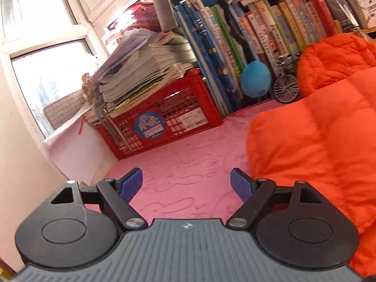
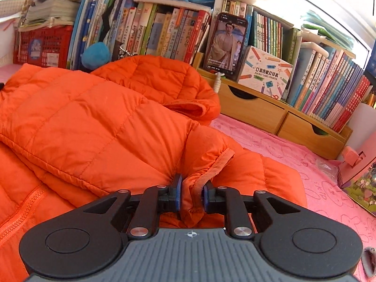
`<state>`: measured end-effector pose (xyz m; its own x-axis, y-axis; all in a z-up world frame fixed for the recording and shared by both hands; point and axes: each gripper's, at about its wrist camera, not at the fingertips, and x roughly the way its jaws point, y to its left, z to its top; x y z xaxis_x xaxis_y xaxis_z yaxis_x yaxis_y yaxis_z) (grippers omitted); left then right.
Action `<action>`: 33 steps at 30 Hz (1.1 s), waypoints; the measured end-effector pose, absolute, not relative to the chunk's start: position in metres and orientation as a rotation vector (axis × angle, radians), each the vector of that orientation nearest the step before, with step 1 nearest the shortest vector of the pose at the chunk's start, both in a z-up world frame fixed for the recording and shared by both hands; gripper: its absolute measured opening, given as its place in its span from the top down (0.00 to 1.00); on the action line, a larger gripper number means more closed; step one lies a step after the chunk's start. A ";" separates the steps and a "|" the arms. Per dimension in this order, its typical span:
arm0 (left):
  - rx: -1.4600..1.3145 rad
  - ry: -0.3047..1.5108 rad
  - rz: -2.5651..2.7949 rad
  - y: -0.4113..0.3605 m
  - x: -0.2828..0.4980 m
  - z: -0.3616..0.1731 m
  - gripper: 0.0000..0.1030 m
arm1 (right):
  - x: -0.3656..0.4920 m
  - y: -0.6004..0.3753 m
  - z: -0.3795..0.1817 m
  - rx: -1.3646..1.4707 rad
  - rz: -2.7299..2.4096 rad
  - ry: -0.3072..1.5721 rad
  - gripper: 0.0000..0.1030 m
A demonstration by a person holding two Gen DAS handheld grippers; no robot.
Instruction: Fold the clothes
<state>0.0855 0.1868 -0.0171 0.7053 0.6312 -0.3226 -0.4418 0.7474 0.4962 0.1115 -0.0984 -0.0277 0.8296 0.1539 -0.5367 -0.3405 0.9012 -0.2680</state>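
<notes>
Cuff fabric of the orange puffer jacket, spread on the pink bed cover, sits clenched in my right tool, so I should carry the sleeve across the body low and slow while my left tool hangs released beside it.

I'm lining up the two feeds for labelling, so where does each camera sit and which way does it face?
Left wrist: sits on the left gripper, looking along its open fingers over the pink cloth toward a red crate under the window; only those fingers show, holding nothing.
Right wrist: sits on the right gripper, looking across the orange jacket toward the bookshelf and a propped phone; its fingers pinch a jacket fold.
Shared: the jacket, crate, pink cloth, row of books and blue plush ball.
</notes>
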 end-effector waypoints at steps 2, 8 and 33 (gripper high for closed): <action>0.344 0.519 0.648 0.201 0.088 -0.009 0.24 | 0.113 -0.097 -0.029 -0.369 0.269 0.540 0.80; 0.209 0.434 0.417 0.169 0.086 0.008 0.23 | 0.113 -0.093 -0.032 -0.396 0.264 0.544 0.80; 0.289 0.449 0.185 0.136 0.095 -0.017 0.22 | 0.103 -0.073 -0.038 -0.611 0.250 0.468 0.75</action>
